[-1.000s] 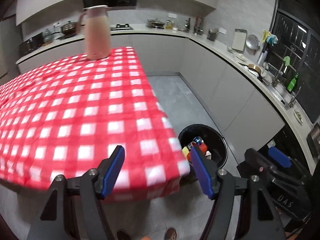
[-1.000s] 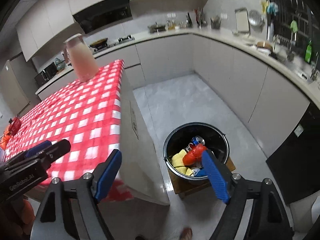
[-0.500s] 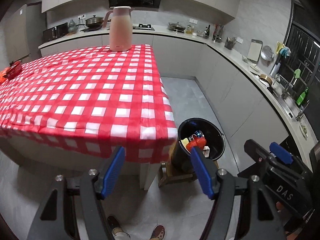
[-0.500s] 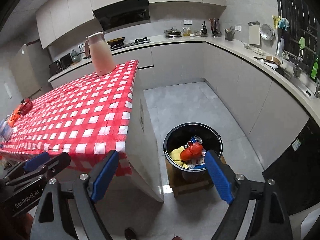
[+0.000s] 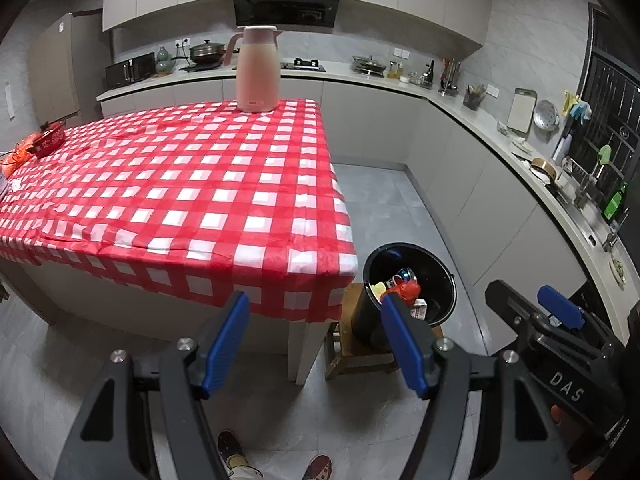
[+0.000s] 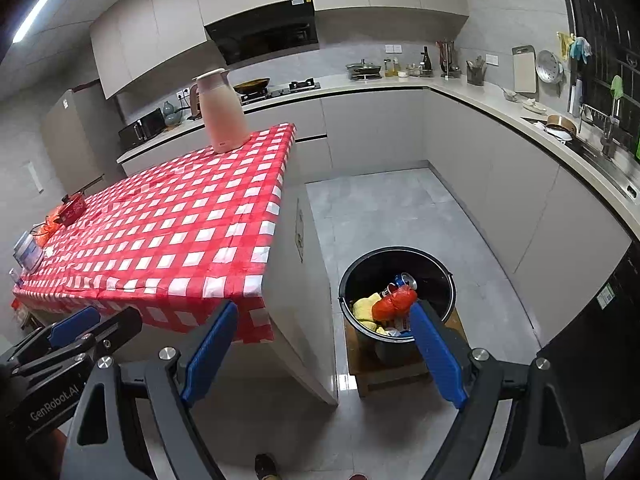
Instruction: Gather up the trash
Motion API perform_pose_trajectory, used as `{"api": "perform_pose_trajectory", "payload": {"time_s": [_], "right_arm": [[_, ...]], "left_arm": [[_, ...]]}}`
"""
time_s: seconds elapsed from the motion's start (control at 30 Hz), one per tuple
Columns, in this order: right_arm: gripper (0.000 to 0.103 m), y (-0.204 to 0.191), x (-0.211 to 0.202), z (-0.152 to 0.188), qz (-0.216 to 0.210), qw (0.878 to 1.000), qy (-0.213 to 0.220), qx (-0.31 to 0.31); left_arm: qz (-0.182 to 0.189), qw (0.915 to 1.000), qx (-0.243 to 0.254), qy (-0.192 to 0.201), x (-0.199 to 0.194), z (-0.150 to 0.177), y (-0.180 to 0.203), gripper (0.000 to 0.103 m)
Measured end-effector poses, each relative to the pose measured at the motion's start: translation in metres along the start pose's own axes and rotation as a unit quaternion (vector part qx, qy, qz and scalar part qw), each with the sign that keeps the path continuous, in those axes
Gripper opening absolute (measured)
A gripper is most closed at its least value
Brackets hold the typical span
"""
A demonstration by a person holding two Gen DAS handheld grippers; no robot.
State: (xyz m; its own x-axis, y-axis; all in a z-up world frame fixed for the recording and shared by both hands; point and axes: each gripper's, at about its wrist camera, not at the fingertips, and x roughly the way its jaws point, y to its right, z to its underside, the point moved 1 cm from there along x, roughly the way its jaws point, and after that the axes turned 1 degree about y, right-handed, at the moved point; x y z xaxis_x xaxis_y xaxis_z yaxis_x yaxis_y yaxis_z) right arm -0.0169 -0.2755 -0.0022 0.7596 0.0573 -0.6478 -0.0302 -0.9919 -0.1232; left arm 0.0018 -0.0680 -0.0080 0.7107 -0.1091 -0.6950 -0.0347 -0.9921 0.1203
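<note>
- Left wrist view: the left gripper hangs with its blue pads parted about halfway and nothing between them. Taking the black bin as the landmark, the checked table stands just left of it. The bin sits on a low wooden stool and holds the trash: a red bag, a can, something yellow.
- Judgement: the table's near end looks cleared, so collecting is at or near its end. The next move calls for checking the table's far-left clutter.
- Writing: "DAS" on the right gripper's body.
- Right wrist view: the right gripper stands wide apart, empty, with the bin just ahead of its right pad. A pink jug stands well beyond the bin, on the table's far corner.
- Writing: "GenRobot.AI" on the left gripper's body, lower left.
</note>
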Motion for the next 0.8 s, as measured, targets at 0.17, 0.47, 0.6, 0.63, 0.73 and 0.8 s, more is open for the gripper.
{"api": "perform_pose_trajectory", "payload": {"time_s": [0.17, 0.47, 0.6, 0.63, 0.73, 0.8], "right_arm": [[0.089, 0.0002, 0.0014, -0.0002, -0.002, 1.0, -0.002, -0.001], [0.089, -0.001, 0.0048, -0.001, -0.004, 1.0, -0.003, -0.002], [0.089, -0.0004, 0.0052, -0.0013, -0.003, 1.0, -0.004, 0.0], [0.089, -0.0006, 0.006, -0.0011, -0.002, 1.0, -0.005, 0.001], [0.089, 0.0004, 0.0065, 0.0002, -0.001, 1.0, -0.006, 0.005], [0.089, 0.0007, 0.0062, 0.0011, -0.001, 1.0, -0.007, 0.004]], "left_arm": [[-0.008, 1.0, 0.001, 0.001, -0.0021, 0.0014, 0.0009, 0.074], [-0.011, 0.9999, 0.0, -0.002, -0.0024, 0.0011, 0.0017, 0.075], [-0.012, 0.9999, 0.003, -0.003, -0.0025, 0.0008, 0.0029, 0.075], [-0.011, 0.9999, 0.004, -0.003, -0.0018, 0.0007, 0.0032, 0.075], [-0.012, 0.9999, 0.007, -0.003, -0.0016, 0.0006, 0.0038, 0.075], [-0.011, 0.9999, 0.006, -0.004, -0.0015, 0.0005, 0.0042, 0.075]]}}
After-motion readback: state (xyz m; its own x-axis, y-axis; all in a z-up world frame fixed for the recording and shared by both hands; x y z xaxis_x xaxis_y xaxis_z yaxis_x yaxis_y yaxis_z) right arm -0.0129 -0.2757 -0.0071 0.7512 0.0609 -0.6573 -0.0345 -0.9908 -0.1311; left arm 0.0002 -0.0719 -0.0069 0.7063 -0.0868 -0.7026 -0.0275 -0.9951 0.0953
